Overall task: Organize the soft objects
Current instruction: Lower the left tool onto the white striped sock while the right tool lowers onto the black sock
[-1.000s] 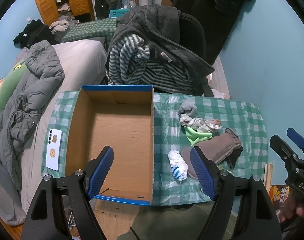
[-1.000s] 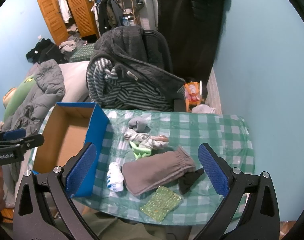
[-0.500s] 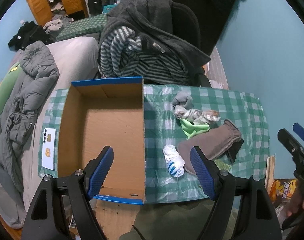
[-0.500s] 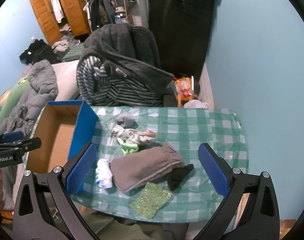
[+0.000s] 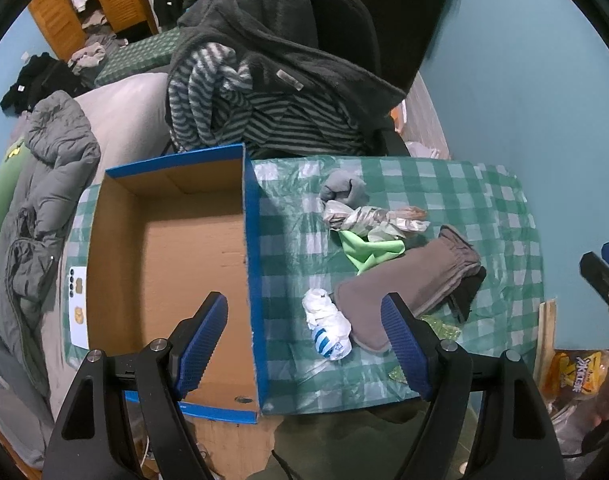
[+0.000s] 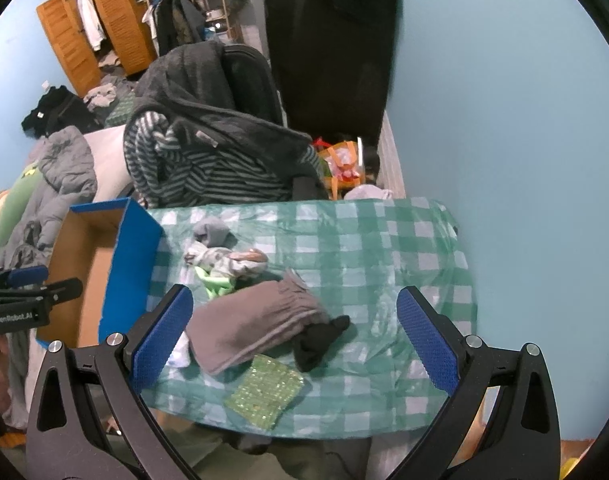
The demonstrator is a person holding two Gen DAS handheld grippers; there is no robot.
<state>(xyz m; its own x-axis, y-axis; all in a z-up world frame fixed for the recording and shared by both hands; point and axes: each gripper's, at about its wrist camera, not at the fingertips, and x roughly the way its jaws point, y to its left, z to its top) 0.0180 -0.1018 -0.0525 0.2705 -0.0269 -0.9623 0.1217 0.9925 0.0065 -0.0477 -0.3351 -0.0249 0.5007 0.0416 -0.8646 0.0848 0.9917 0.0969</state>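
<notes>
An open blue cardboard box (image 5: 164,264) (image 6: 132,260) stands empty on the left of the green checked table (image 5: 444,196) (image 6: 384,248). Right of it lie a grey rolled sock (image 5: 342,192) (image 6: 210,230), a patterned bundle (image 5: 368,218) (image 6: 228,260), a green cloth (image 5: 368,250) (image 6: 216,282), a white and blue sock (image 5: 328,330), a grey-brown pouch (image 5: 408,284) (image 6: 252,320), a black sock (image 5: 466,294) (image 6: 320,340) and a green sponge cloth (image 6: 266,392). My left gripper (image 5: 304,344) is open above the box's right wall. My right gripper (image 6: 294,340) is open above the pouch.
A white phone (image 5: 78,306) lies on the table left of the box. A chair piled with striped and dark clothes (image 5: 264,92) (image 6: 208,140) stands behind the table. A bed with a grey jacket (image 5: 44,200) is at the left. The blue wall (image 6: 504,160) borders the right.
Both grippers have shifted a little to the right over the table; the box and soft items have slid left in both views. Nothing was taken hold of.
</notes>
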